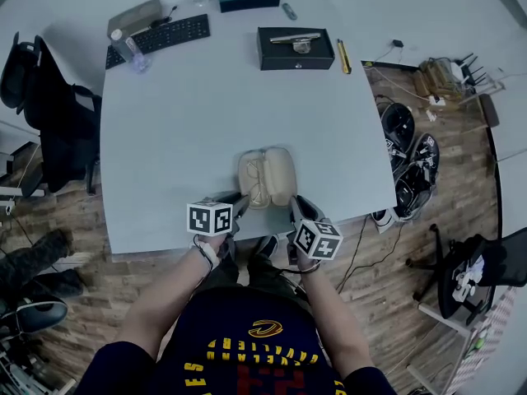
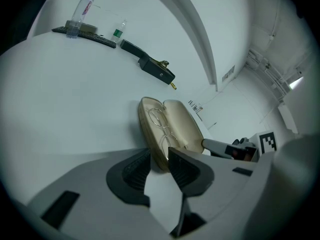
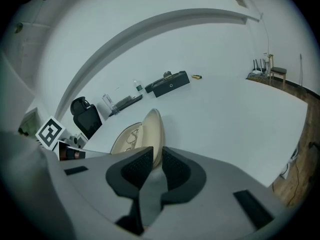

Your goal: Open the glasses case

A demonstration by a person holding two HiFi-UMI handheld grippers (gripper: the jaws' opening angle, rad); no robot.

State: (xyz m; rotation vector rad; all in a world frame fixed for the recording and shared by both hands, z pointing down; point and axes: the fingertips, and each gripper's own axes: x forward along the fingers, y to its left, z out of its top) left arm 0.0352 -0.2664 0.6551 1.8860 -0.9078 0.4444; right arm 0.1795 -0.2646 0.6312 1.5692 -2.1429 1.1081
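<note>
At the white table's (image 1: pixel 165 138) near edge, left gripper (image 2: pixel 159 157) and right gripper (image 3: pixel 157 155) each pinch the opened beige hard-shell glasses case (image 1: pixel 265 176).

This looks like an office or a work room. A big white table (image 1: pixel 206 122) fills the middle. At its far end lie a black keyboard (image 1: pixel 158 38) and a clear water bottle (image 1: pixel 125 48), with a flat black box (image 1: pixel 295 49) close by. A black desk chair (image 1: pixel 49 113) stands at the left of the table, and another chair (image 1: pixel 473 274) stands off to the right. The floor (image 1: pixel 412 303) is brown wood, and thin cables (image 1: pixel 360 245) run across it.
</note>
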